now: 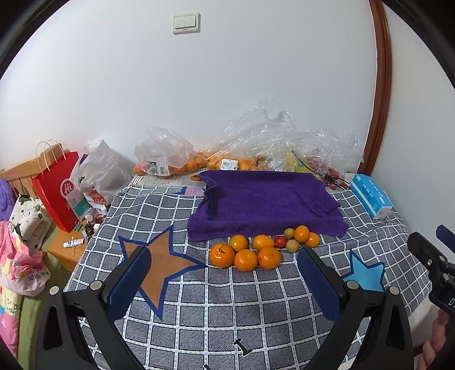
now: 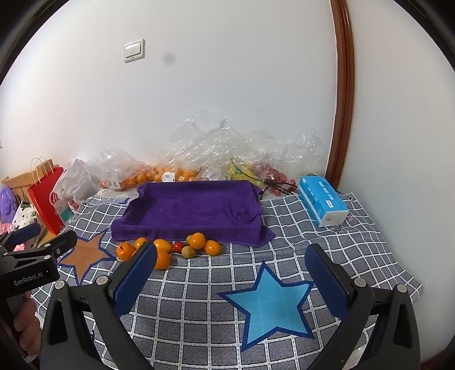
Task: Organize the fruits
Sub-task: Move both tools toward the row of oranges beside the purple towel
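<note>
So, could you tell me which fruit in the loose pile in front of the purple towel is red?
The small red fruit in the middle of the pile, just right of the oval orange one; the others are orange or greenish-brown.

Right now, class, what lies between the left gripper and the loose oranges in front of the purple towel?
Only bare checked cloth between the open left gripper and the oranges, in the left wrist view.

white wall (image 1: 227, 85) | light switch (image 1: 186, 22) | brown door frame (image 1: 382, 85)
</note>
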